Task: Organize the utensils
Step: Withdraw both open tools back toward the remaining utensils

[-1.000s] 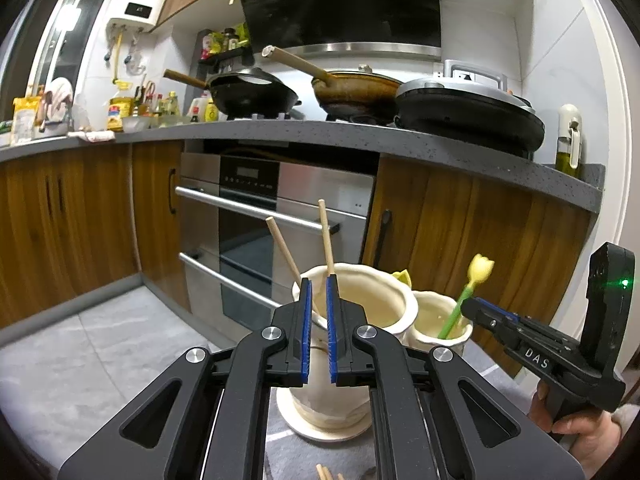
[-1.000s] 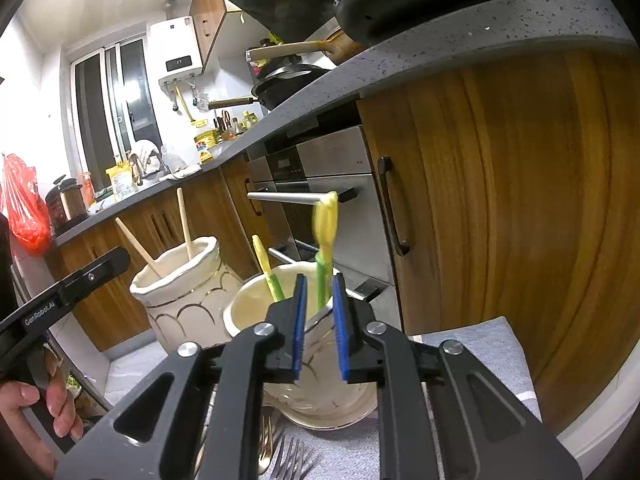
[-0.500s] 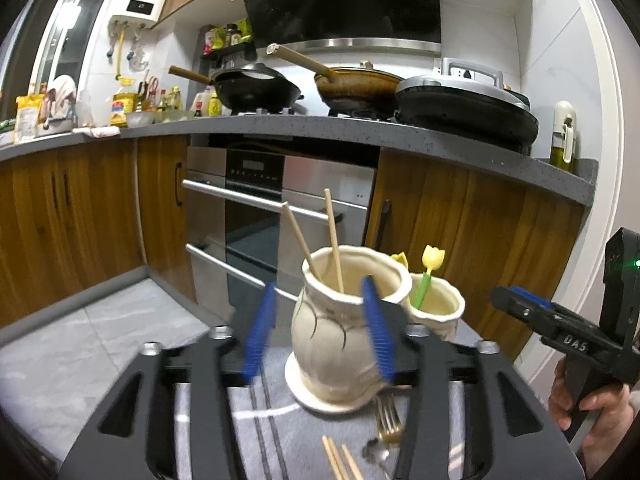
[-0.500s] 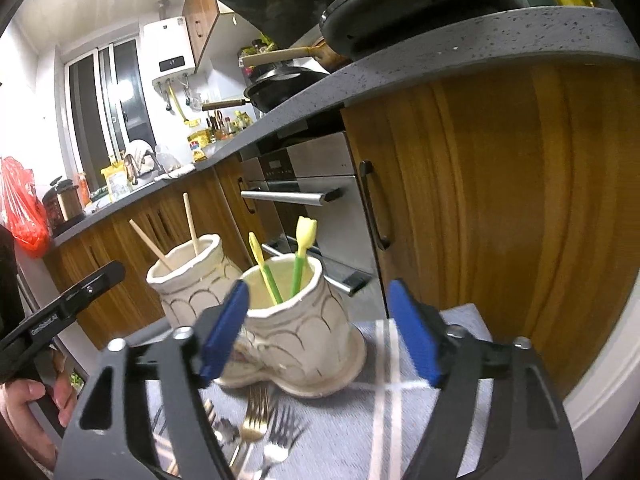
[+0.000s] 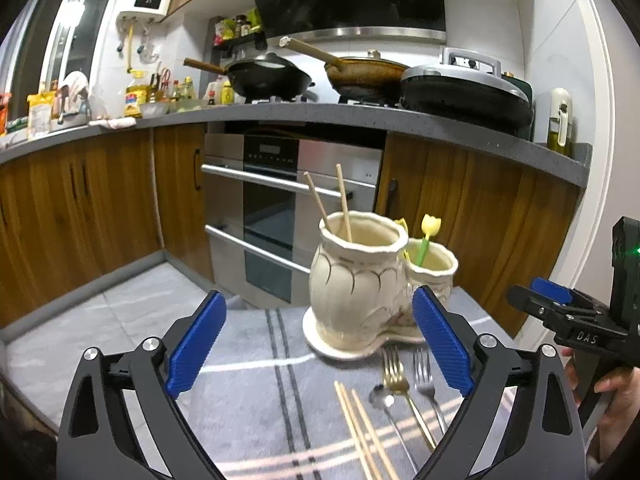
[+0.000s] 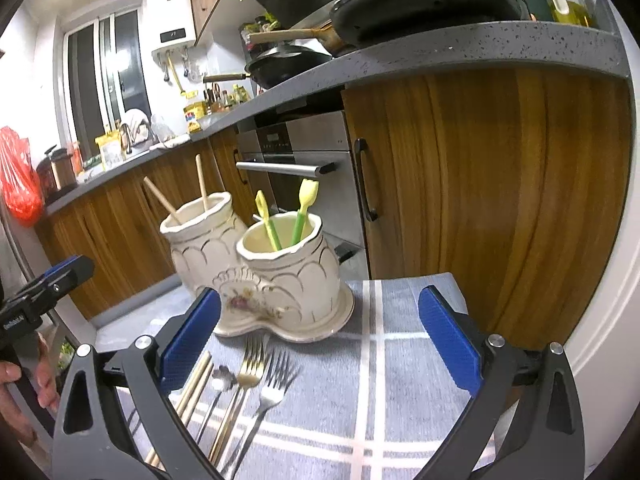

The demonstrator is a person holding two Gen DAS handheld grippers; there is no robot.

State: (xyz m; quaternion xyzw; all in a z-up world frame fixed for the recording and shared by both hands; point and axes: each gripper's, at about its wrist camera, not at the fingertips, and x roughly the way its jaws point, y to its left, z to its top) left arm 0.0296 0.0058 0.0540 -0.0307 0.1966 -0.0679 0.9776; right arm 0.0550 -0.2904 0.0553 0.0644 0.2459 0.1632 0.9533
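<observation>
It was a kitchen with wood-fronted cabinets point(image 6: 500, 184), a stainless built-in oven point(image 5: 280, 208) and a grey speckled worktop carrying black pans point(image 5: 272, 76); in front stood a bench under a grey cloth with white and dark stripes point(image 6: 392, 380).

The left gripper point(image 5: 320, 346) stood with its blue-padded jaws wide, having just been opening, and nothing lay between the pads. The right gripper point(image 6: 320, 344) was likewise spread wide after opening, with nothing gripped.

The landmark was the cream ceramic double-pot utensil holder with scalloped gold lines and a flower motif point(image 6: 276, 280), standing on the cloth ahead of both grippers. In the left-wrist view the holder point(image 5: 356, 288) sat partly behind the right-hand pad, apart from it. Two pale wooden chopsticks point(image 5: 342, 204) leaned in the holder's taller pot. Two green-stemmed plastic picks with yellow tulip-shaped tops point(image 6: 300, 216) stood in its lower pot.

Just in front of the holder's base, loose on the cloth, lay a gold-toned metal fork point(image 6: 248, 364), a silver fork point(image 6: 276, 380), a small silver spoon point(image 6: 222, 376) and a pair of wooden chopsticks point(image 6: 196, 380), side by side, handles pointing toward the cameras. A person's hand point(image 5: 612, 400) held the right gripper's handle at the left-wrist view's edge.
</observation>
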